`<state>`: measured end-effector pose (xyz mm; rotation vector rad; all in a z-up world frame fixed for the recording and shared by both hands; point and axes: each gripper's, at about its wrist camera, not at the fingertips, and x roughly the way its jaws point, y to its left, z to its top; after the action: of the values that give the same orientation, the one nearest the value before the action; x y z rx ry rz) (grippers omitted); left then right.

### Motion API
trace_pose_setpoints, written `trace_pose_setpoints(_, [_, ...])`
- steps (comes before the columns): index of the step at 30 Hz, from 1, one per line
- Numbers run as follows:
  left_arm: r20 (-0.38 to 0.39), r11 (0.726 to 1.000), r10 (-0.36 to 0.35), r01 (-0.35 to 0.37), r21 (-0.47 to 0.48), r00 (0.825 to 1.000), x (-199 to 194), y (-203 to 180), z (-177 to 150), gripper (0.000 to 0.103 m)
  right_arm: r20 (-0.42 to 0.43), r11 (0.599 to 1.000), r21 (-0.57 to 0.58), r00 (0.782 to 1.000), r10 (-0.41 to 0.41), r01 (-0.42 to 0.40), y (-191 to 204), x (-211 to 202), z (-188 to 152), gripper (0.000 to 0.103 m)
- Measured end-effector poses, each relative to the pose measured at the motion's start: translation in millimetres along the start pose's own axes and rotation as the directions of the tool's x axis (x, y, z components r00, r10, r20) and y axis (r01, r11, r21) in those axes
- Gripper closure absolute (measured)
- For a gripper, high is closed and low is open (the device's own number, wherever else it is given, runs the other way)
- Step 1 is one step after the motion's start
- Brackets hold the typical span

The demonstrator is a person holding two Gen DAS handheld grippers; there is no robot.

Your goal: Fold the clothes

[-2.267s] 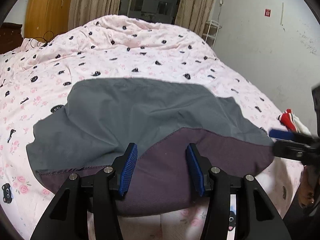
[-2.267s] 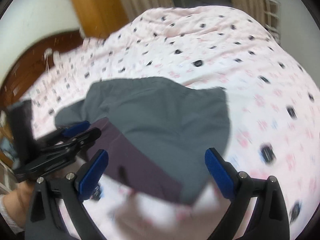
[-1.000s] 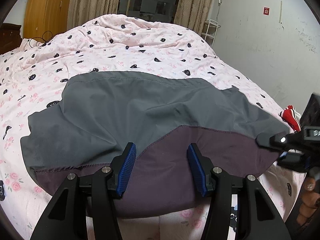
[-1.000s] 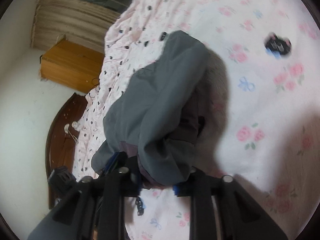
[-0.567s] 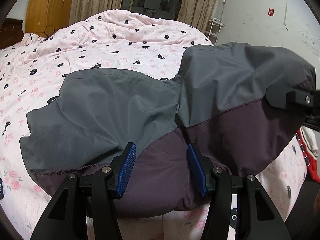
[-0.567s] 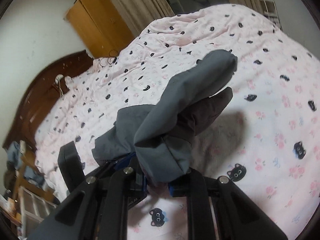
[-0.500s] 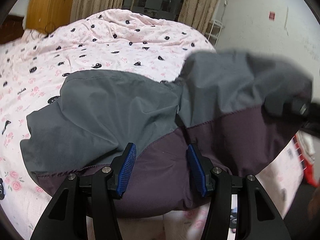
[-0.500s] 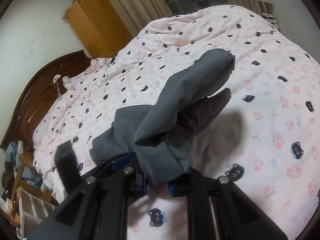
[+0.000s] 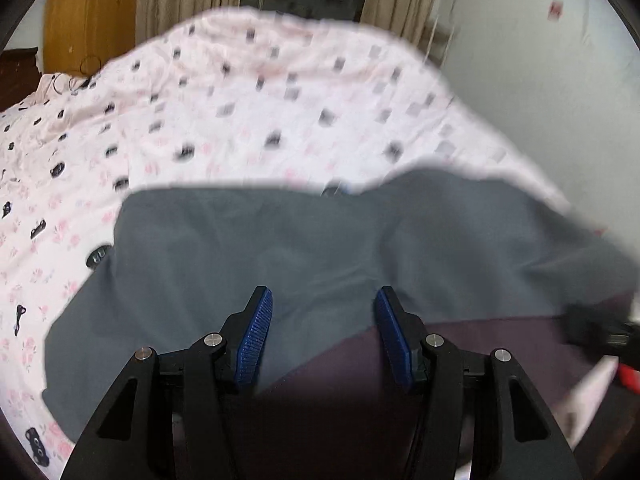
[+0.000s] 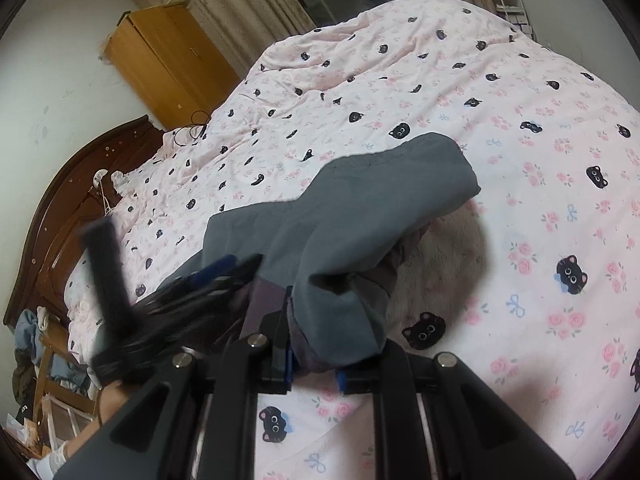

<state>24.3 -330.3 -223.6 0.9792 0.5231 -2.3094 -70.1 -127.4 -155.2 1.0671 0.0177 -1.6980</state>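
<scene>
Bed with pink cat-print duvet, filling both views and bearing the work. Grey garment with purple band, spread across the near part of the duvet; its right-hand portion is raised off the bedding and casts a shadow beneath, as the right wrist view shows. Wooden wardrobe and dark headboard, background.

Right gripper: jaws drawn narrow, clamped on a bunched edge of the garment where grey and purple meet. Left gripper: blue pads about half apart, poised over the seam; whether they touch the cloth cannot be told.

Step in hand, as judged: carrying the lifted edge across to lay one half upon the other. Done well, the right grip stays firm, the held edge travels in a level arc, and it is set down matched to the opposite hem, while the left gripper pins the fold line so the lower layer does not drag.

Only the right wrist view shows the lift, the shadow and the headboard; the blurred left wrist view alone shows the garment's full width.
</scene>
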Motion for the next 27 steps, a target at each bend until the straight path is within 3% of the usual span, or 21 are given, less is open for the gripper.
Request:
trace_pose_setpoints(4, [-0.022,1.000,0.024,-0.024,0.013,0.999,11,-2,-2,0.054,-0.012,1.000,-0.016,1.000,-0.008,0.008,2,6,-3,0.088])
trace_pose_setpoints(11, [0.129,0.997,-0.056,0.062,-0.044,0.990,-46,18,-16,0.054,0.003,1.000,-0.011,1.000,0.000,0.000,-4,2,2,0.088])
trace_pose_setpoints(14, [0.160,0.994,-0.093,0.100,-0.041,0.983,-64,20,-24,0.054,0.009,0.999,-0.043,1.000,-0.012,0.012,1,2,3,0.088])
trace_pose_setpoints(20, [0.065,0.998,-0.049,0.047,0.043,0.997,-35,-1,-36,0.054,0.010,0.998,-0.057,1.000,-0.013,0.013,8,4,4,0.088])
trace_pose_setpoints(24, [0.065,0.998,-0.032,0.028,0.064,0.997,-31,-4,-40,0.054,-0.008,0.994,-0.097,0.999,-0.043,0.042,17,10,-1,0.088])
trace_pose_setpoints(27, [0.116,0.998,-0.057,0.054,0.034,0.992,-48,3,-44,0.054,0.006,0.992,-0.116,0.999,-0.049,0.049,23,7,0,0.088])
